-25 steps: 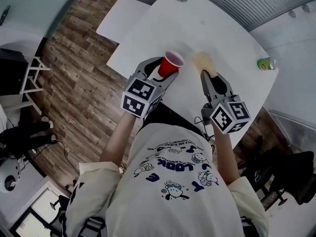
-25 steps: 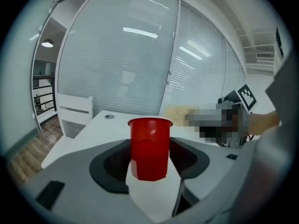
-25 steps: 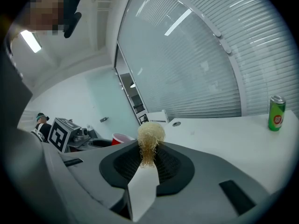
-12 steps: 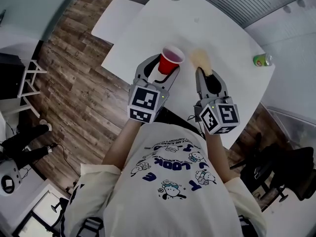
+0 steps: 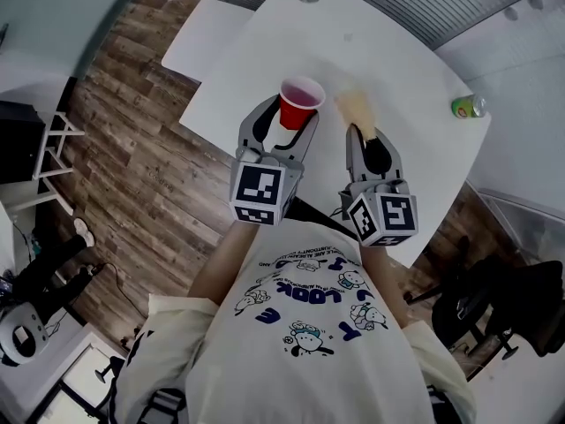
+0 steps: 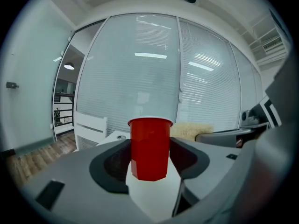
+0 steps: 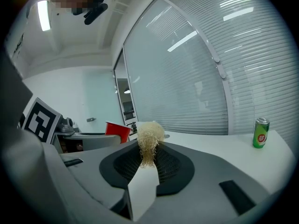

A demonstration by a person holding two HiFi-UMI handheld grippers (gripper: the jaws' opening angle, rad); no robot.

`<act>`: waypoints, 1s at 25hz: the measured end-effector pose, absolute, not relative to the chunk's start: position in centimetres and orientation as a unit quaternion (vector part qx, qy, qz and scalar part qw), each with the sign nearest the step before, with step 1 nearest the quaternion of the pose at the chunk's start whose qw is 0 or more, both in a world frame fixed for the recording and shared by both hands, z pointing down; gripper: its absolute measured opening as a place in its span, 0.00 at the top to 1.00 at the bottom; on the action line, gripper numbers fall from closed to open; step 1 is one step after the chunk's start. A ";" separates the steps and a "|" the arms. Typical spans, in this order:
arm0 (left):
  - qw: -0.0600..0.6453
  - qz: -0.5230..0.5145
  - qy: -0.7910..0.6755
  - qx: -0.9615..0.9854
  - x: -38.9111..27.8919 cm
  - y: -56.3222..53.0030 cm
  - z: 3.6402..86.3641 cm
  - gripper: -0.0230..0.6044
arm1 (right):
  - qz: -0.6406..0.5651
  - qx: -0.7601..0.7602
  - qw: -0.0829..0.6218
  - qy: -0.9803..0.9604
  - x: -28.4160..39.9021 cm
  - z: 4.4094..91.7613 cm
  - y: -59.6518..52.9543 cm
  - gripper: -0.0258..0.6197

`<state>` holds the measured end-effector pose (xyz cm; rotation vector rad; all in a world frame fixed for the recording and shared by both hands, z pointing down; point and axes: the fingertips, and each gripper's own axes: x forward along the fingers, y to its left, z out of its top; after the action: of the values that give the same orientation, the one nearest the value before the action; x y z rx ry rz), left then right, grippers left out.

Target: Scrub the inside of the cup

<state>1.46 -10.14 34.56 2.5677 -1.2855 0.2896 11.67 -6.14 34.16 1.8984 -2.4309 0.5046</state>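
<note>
Left gripper, frame centre: jaws wide, clamped on the upright red cup over the white table. Right gripper just beside it, jaws narrow, pinching a fibrous scrubber. Scrubbing apparently not begun — next, the scrubber must enter the cup's mouth. Green can sits far right.

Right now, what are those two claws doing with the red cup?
Left gripper shut on red cup, upright. Right gripper shut on fibrous scrubber, beside the cup, not inside. Nothing between them.
</note>
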 end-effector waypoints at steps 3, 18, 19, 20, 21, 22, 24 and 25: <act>0.129 0.099 -0.442 0.882 1.6 -10.2 34.5 0.50 | 0.152 0.604 0.012 -0.782 11.4 33.9 -6.3 0.85; 0.132 0.089 -0.454 0.876 1.9 -10.2 34.3 0.50 | 0.143 0.606 0.014 -0.782 11.5 33.7 -6.7 0.86; 0.134 0.090 -0.454 0.876 1.9 -10.2 34.4 0.50 | 0.143 0.607 0.014 -0.781 11.6 33.7 -6.7 0.85; 0.136 0.090 -0.455 0.876 1.8 -10.3 34.4 0.50 | 0.144 0.608 0.013 -0.781 11.7 33.6 -6.8 0.86; 0.136 0.090 -0.455 0.875 1.8 -10.3 34.4 0.50 | 0.144 0.609 0.013 -0.780 11.7 33.6 -6.8 0.86; 0.136 0.090 -0.456 0.875 1.8 -10.3 34.3 0.50 | 0.144 0.610 0.012 -0.779 11.7 33.6 -6.8 0.86; 0.135 0.090 -0.456 0.875 1.8 -10.3 34.3 0.50 | 0.143 0.611 0.011 -0.779 11.8 33.5 -6.8 0.86; 0.135 0.090 -0.456 0.875 1.8 -10.3 34.3 0.50 | 0.142 0.612 0.010 -0.778 11.8 33.5 -6.8 0.86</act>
<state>1.81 -10.31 34.26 2.5356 -1.3200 0.2617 11.83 -6.83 33.51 1.9093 -2.4285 0.4420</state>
